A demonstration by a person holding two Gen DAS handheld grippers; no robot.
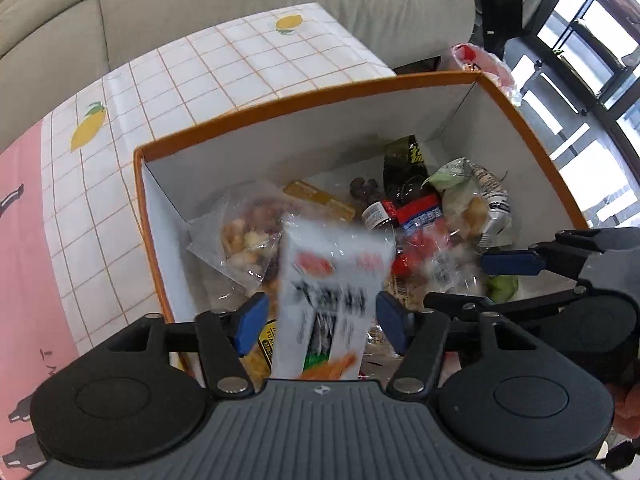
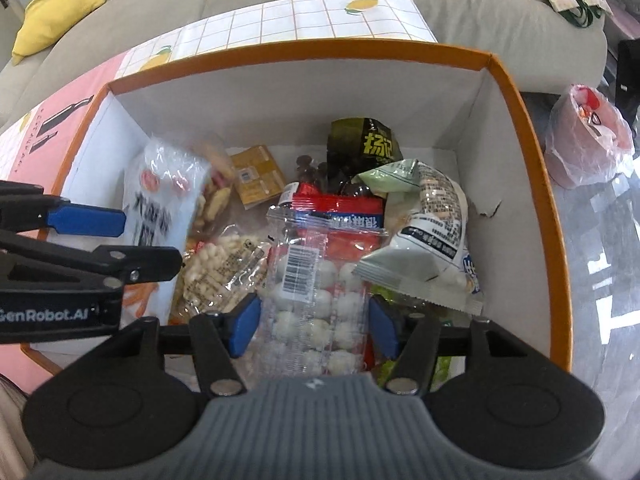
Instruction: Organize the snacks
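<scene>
An orange-rimmed box [image 1: 280,100] [image 2: 320,46] with white walls holds several snack packs. My left gripper [image 1: 320,324] hangs open over its near left side. A white snack bag [image 1: 332,280] [image 2: 160,184] with red marks and dark lettering stands blurred between the blue pads, with a gap at each side. My right gripper [image 2: 314,326] is open over the box's middle. A clear bag of white balls [image 2: 316,300] lies between its pads, which sit just off its edges. In the right wrist view one of the left gripper's fingers [image 2: 84,216] reaches in beside the white bag.
A nut bag [image 1: 244,240], a yellow carton [image 2: 256,176], a black-green packet [image 2: 364,140], a red packet [image 2: 340,208] and a pale green packet [image 2: 428,232] fill the box. It stands on a lemon-print cloth [image 1: 200,80]. A sofa lies behind, a pink plastic bag [image 2: 588,140] to the right.
</scene>
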